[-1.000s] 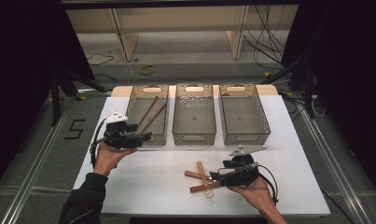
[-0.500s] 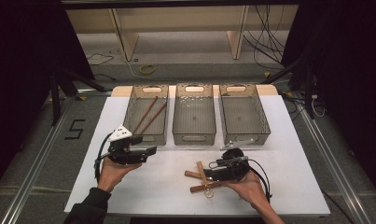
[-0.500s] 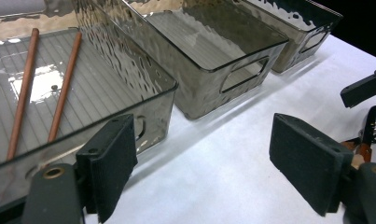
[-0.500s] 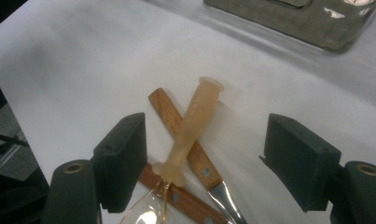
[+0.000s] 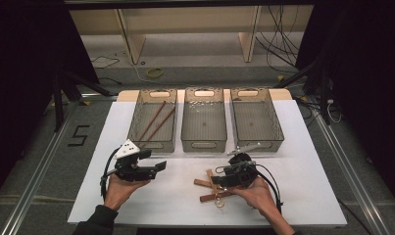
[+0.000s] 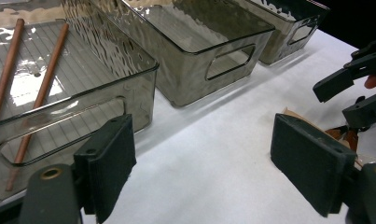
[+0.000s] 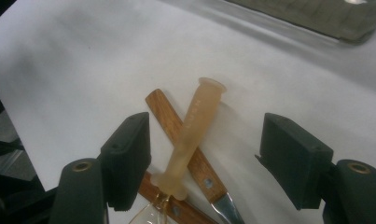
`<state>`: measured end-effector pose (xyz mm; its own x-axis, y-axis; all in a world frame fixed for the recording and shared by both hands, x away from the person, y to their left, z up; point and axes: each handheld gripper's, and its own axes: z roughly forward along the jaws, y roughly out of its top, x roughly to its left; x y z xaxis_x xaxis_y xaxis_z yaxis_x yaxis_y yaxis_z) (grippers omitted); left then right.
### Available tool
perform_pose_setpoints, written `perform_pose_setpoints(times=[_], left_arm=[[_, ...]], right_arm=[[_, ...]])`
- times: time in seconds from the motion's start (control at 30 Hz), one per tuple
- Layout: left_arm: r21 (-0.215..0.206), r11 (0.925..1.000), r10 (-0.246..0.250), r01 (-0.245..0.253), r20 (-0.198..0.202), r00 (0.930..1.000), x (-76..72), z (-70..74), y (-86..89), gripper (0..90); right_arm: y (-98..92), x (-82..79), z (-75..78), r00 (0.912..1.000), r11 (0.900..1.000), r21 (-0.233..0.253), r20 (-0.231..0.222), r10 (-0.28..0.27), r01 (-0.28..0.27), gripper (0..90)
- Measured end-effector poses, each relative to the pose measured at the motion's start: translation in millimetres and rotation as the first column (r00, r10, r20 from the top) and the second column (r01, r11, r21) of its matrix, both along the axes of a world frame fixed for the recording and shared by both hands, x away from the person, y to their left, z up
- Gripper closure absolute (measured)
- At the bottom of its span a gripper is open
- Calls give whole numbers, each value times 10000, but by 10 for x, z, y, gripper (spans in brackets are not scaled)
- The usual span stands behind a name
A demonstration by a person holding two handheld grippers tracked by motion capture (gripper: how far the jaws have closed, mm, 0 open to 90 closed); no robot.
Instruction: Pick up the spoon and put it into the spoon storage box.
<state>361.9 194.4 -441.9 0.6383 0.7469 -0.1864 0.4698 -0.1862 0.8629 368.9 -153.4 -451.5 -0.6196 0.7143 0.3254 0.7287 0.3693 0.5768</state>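
Nearest the person, the right gripper (image 5: 219, 179) has come down over the last second from a spot just right of the utensil pile (image 5: 212, 188) to sit directly on it; its jaws stand wide apart and hold nothing, straddling a pale plastic handle (image 7: 192, 140) that lies across two wooden-handled utensils (image 7: 183, 140) on the white worktop (image 5: 303, 196). That drop suggests a pick-up is about to begin, probably of the pale handle. Left of the pile, the left gripper (image 5: 158, 167) has swung lower and turned toward it, its jaws equally wide and empty. Beyond the pile stand three clear bins; the left bin (image 5: 136, 125) already holds two brown sticks (image 5: 156, 121), so sorting looks partly done.
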Motion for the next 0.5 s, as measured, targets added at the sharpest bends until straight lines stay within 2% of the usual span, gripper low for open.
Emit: perform_pose_setpoints(times=[0.27, 0.5], left_arm=[[5, 10000, 87, -87, 310, 9995, -88, -25, 13, 213], [46, 10000, 33, -34, 147, 9999, -116, -91, 20, 215]], right_arm=[[100, 49, -54, 9993, 9998, -37, -338, 168, -169, 389], [172, 78, -108, 9978, 9995, -203, -617, 238, -251, 438]])
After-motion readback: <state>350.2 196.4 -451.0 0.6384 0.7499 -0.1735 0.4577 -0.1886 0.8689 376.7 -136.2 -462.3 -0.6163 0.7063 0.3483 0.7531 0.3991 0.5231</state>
